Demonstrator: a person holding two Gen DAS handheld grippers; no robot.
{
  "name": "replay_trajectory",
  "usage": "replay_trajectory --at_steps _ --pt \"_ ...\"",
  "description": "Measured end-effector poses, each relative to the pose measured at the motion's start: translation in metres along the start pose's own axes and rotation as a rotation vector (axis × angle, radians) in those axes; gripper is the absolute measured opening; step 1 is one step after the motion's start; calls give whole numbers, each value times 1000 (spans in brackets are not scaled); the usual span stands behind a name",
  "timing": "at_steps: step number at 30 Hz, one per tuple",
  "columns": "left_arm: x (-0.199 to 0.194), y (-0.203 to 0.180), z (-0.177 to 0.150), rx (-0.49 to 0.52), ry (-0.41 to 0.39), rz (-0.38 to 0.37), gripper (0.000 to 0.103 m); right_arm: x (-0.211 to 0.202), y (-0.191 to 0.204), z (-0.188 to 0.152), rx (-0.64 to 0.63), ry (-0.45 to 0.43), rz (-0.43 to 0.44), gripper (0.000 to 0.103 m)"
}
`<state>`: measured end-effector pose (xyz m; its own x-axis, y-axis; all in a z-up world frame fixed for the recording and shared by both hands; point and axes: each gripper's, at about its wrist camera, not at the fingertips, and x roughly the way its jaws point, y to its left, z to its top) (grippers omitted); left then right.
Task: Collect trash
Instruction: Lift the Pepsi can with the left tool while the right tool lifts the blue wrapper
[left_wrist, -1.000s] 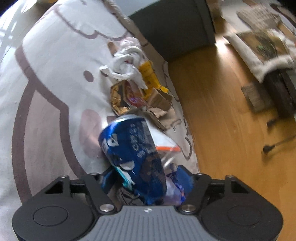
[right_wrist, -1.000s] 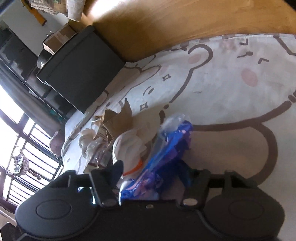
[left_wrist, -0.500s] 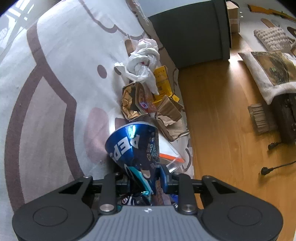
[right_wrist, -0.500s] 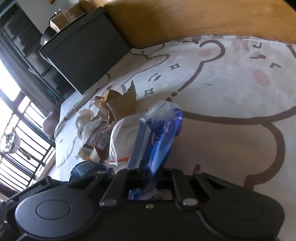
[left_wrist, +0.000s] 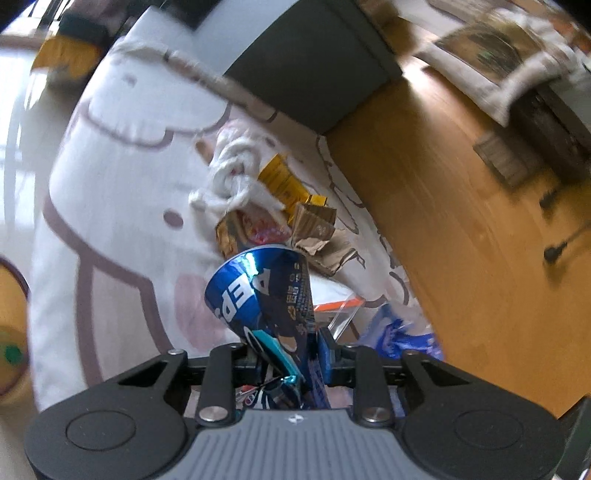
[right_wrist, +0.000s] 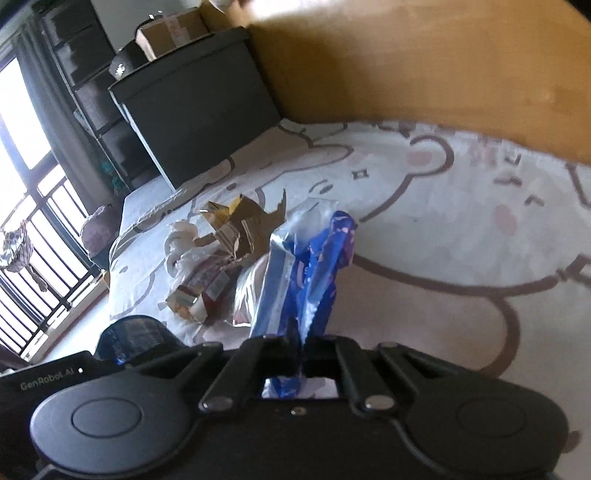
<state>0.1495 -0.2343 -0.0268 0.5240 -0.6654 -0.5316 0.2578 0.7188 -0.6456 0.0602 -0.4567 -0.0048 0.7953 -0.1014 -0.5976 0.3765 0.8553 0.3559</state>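
Observation:
My left gripper (left_wrist: 291, 354) is shut on a crushed blue Pepsi can (left_wrist: 264, 295), squeezed flat at its lower end and lifted off the white cartoon rug (left_wrist: 122, 177). The right gripper (right_wrist: 301, 347) is shut on a blue and clear plastic wrapper (right_wrist: 306, 273), which stands up from its jaws. Beyond both lies a pile of trash: a knotted white plastic bag (left_wrist: 236, 177), yellow packaging (left_wrist: 284, 181), torn brown cardboard (left_wrist: 317, 229) and a snack wrapper (left_wrist: 251, 229). The same cardboard (right_wrist: 247, 225) shows in the right wrist view, with the can (right_wrist: 136, 332) at lower left.
A dark box-shaped cabinet (left_wrist: 314, 62) stands at the rug's far edge. Wooden floor (left_wrist: 461, 206) runs along the right, with a cable plug (left_wrist: 554, 251) and a cushion (left_wrist: 495, 55) on it. A clear bag with an orange strip (left_wrist: 340, 310) lies near the can.
Both grippers went from open around their items to shut on them. The can got crushed at its base, and both hands rose and rolled, lifting can and wrapper off the rug.

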Motion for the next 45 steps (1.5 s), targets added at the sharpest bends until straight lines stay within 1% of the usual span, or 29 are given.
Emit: replay_trajectory --at_steps 4,9,16,22,28,33,39,45 --pt "-18 -9 -2 111 -12 48 27 -18 8 0 -71 -19 -10 1" --pt "-41 -23 -4 249 -45 100 27 -35 19 -4 -138 -16 -12 1" --pt "-67 -35 -7 382 -70 163 27 -58 29 -12 -188 -23 -13 1" --pt "-86 -40 -14 472 -69 201 27 -73 39 -20 -229 -26 -17 1" --pt "-103 -44 -18 523 -78 217 27 -87 50 -25 -264 -38 -23 1" --pt "-115 -42 -18 538 -89 224 27 -92 58 -28 -268 -40 -24 1" --pt "-131 -30 -14 522 -100 237 27 -88 72 -34 -290 -21 -14 1" --pt "-148 -10 -6 502 -114 281 27 -82 97 -43 -320 -6 15 1"
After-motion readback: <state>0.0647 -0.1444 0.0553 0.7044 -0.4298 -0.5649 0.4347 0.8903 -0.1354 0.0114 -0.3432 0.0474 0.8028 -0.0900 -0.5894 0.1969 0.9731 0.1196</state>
